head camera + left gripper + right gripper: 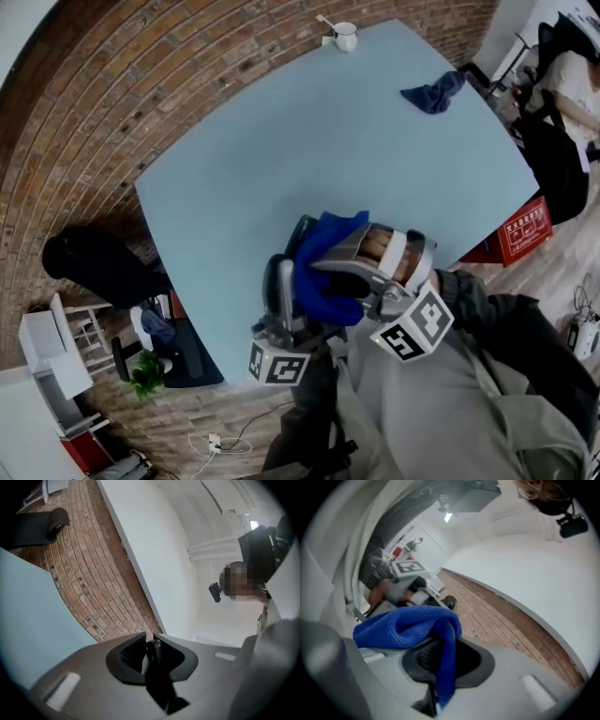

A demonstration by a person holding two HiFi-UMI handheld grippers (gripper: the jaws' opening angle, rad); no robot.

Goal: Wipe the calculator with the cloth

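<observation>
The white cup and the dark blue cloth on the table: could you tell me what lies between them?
Nothing: the head view shows bare light blue table between the white cup and the dark blue cloth.

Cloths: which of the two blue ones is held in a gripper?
The brighter blue cloth, pinched in the right gripper; the darker blue cloth lies loose on the table, away from both grippers.
</observation>
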